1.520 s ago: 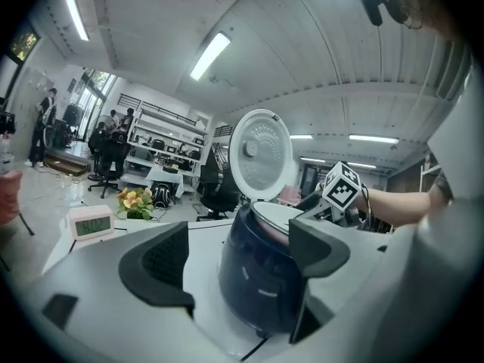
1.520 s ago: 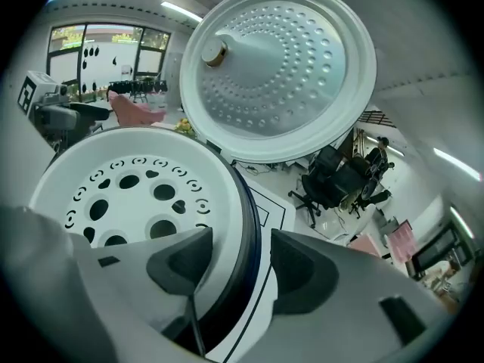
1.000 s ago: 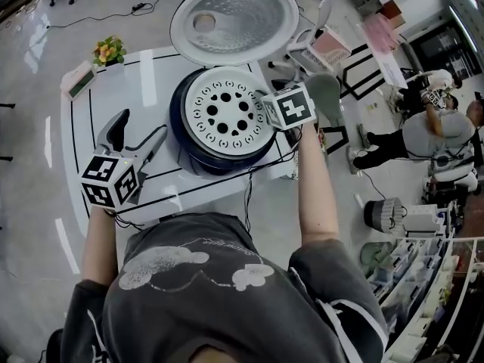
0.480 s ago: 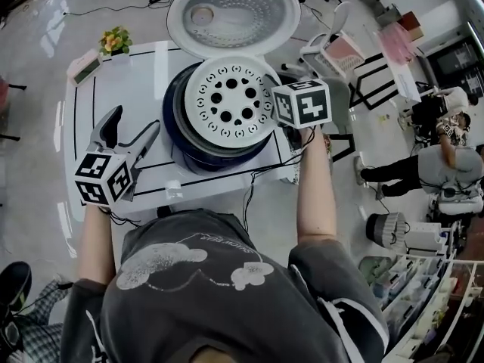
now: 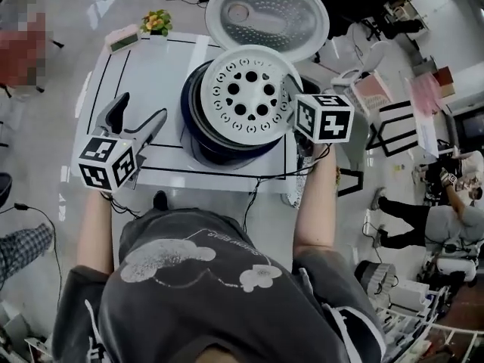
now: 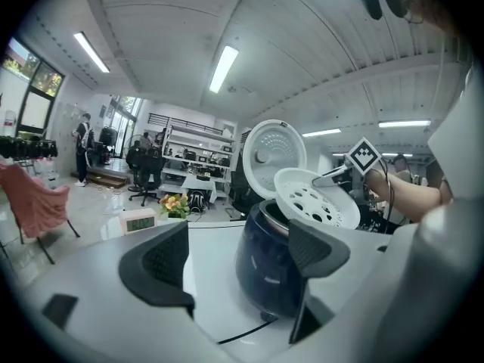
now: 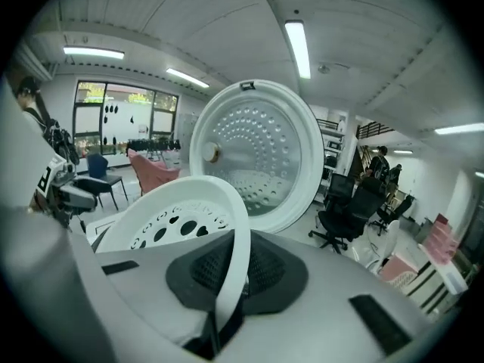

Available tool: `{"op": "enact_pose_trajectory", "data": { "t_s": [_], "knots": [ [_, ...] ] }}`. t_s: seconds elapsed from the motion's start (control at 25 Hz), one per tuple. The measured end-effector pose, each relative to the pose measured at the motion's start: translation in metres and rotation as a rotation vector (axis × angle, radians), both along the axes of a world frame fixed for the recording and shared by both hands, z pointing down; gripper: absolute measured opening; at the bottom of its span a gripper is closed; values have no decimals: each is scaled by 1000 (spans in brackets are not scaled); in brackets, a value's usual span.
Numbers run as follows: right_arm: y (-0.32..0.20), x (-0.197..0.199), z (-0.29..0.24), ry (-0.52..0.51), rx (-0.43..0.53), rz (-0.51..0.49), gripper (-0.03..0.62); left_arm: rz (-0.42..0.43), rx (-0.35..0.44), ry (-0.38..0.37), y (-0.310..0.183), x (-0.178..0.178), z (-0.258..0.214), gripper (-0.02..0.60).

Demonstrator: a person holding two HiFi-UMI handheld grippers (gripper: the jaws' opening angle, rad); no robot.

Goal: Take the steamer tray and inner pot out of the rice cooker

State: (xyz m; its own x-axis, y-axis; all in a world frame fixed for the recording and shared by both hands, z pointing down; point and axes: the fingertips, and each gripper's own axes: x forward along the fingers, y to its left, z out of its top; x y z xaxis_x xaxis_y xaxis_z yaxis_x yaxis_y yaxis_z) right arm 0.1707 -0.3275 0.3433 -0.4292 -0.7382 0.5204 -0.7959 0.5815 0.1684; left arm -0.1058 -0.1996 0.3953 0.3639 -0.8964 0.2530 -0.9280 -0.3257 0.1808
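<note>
Head view: steamer tray [image 5: 249, 91] sits tilted above the rice cooker [image 5: 198, 138], its 3 o'clock edge raised. My right gripper [image 5: 293, 97] has that edge. The lid [image 5: 266, 13] stands open at 12–1 o'clock of the body. What looks like the inner pot's rim [image 5: 198, 104] shows under the tray at 9 o'clock, so the pot is not out yet. Left gripper [image 5: 142, 110] hovers over the table [image 5: 166, 59] at 9 o'clock of the cooker, well apart from it.

Left gripper view: jaws spread wide w/ nothing between the pads – only the cooker body beyond them. The tray leans up toward 2 o'clock, and its low side looks near the pot rim; I can't tell if they touch.

Right gripper view: jaws pressed together on the tray's thin rim [image 7: 231, 278], rim standing edge-on between the pads, perforated floor off toward 10 o'clock.

Step in hand, as I read it: getting the tray clear. It's a one-point pinch on a thin rim, so the tray could pivot or slip. I'd lift straight up and slowly till the low edge is clear of the pot – no swinging toward the lid at 12. Then level the wrist and carry it to bare table around 9 o'clock. The left gripper is free to steady the cooker, then take the pot.
</note>
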Motion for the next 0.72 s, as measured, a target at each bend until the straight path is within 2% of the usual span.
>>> {"op": "enact_pose_trajectory", "data": {
  "t_s": [0.24,0.36,0.52,0.72],
  "knots": [
    [5,-41,-34,-165,4,-127,40,-148,-15,-38,41,-26,-6,407],
    [15,-65,-47,-175,18,-197,40,-200,-14,-59,60,-32,-13,407],
    [28,-124,-49,-189,16,-291,40,-266,-5,-88,78,-63,-16,407],
    [54,-197,-50,-181,19,-358,40,-314,-1,-67,90,-101,-9,407]
  ]
}}
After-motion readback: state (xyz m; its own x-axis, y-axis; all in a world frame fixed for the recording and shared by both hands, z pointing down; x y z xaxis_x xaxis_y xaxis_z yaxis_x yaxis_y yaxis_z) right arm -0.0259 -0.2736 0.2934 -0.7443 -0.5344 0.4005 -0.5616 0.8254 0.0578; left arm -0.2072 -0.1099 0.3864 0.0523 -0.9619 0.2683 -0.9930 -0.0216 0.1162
